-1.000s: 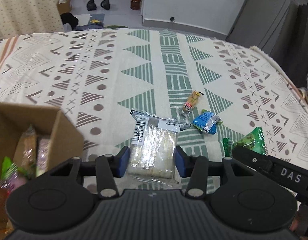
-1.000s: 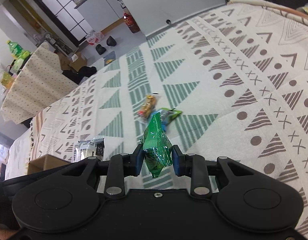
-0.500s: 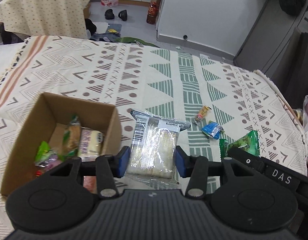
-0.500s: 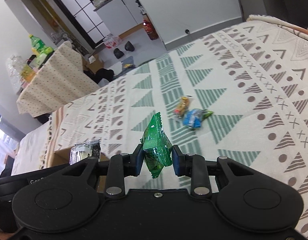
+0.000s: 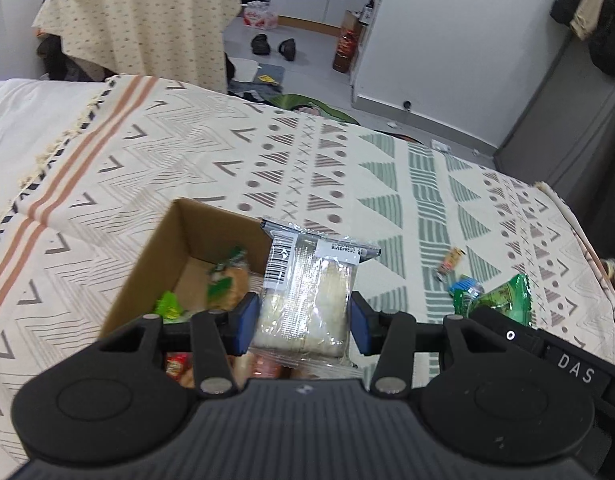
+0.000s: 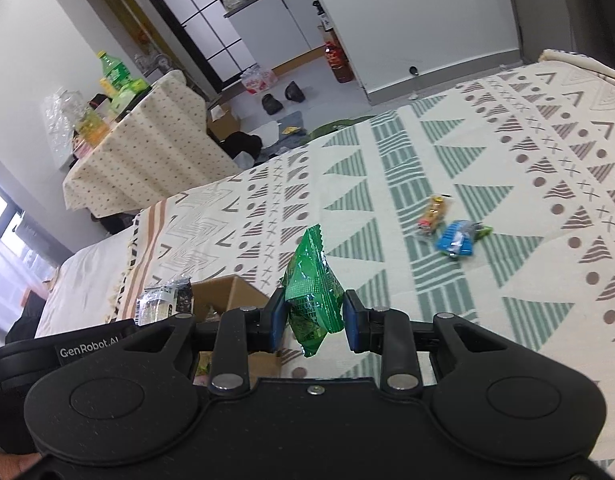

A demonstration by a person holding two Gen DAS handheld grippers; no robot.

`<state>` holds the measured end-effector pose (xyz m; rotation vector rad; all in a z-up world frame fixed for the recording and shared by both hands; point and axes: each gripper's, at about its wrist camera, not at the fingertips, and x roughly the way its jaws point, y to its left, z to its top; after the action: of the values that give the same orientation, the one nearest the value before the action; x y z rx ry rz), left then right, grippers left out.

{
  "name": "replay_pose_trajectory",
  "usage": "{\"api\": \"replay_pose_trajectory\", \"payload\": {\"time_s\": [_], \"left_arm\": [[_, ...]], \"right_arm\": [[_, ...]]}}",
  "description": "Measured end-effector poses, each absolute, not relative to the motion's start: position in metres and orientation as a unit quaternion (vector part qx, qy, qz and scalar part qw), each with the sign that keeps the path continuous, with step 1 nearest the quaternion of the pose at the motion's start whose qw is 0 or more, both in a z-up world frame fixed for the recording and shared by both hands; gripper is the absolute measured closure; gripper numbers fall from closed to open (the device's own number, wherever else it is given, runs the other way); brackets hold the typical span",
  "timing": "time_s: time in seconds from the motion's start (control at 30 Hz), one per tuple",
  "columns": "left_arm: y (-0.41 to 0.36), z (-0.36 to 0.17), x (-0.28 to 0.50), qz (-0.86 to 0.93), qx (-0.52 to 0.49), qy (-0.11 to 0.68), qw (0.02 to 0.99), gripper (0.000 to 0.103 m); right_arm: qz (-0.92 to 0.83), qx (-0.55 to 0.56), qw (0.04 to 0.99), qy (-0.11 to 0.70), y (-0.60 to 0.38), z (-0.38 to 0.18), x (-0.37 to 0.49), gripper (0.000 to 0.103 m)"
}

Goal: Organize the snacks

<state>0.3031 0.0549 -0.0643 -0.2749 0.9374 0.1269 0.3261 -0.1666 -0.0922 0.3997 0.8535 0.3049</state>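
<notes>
Left wrist view shows the left hand-held gripper (image 5: 305, 318) closed on a clear packet (image 5: 307, 300) of pale biscuits, which it holds by the two long sides. The long axis of the packet points forward, away from the hand-held gripper. The cardboard box (image 5: 147, 264) lies directly below and a little to the left, so the packet hangs over the right part of its opening. I judge that the coming move is only a short lowering and release into the box, and this hand is the nearer one.

The right hand-held gripper (image 6: 313, 324) clamps a green packet (image 6: 313, 304), which stands upright between the pads. From it the box (image 6: 223, 292) is forward and to the left, partly behind the other tool. Two small snacks, an orange one (image 6: 433, 216) and a blue one (image 6: 457, 238), lie well ahead on the right, on the patterned cloth (image 6: 507, 160).

The near part of the box is hidden behind the gripper bodies. The snacks inside it are blurred, and I cannot read any label.
</notes>
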Motion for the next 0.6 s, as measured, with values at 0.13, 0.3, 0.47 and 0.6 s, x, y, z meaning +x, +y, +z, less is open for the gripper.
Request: {"api": "replay_pose_trajectory", "payload": {"time_s": [0.13,0.3,0.47,0.6], "left_arm": [[0.074,-0.063,0.302,0.076,-0.137,0.446,0.881,0.056],[0.098,-0.066,0.302,0.092,-0.149,0.446,0.877,0.056],[0.116,-0.072,0.303,0.099,-0.159,0.449,0.874,0.056],[0.127,-0.078,0.304,0.100,-0.169,0.453,0.870,0.056]], "right_arm": [[0.153,0.188,0.879,0.411,-0.152,-0.091,0.327,0.074],[0.167,0.181,0.878,0.411,-0.130,-0.089,0.329,0.074],[0.177,0.174,0.875,0.416,-0.109,-0.091,0.333,0.074],[0.184,0.166,0.872,0.421,-0.094,-0.093,0.337,0.074]]}}
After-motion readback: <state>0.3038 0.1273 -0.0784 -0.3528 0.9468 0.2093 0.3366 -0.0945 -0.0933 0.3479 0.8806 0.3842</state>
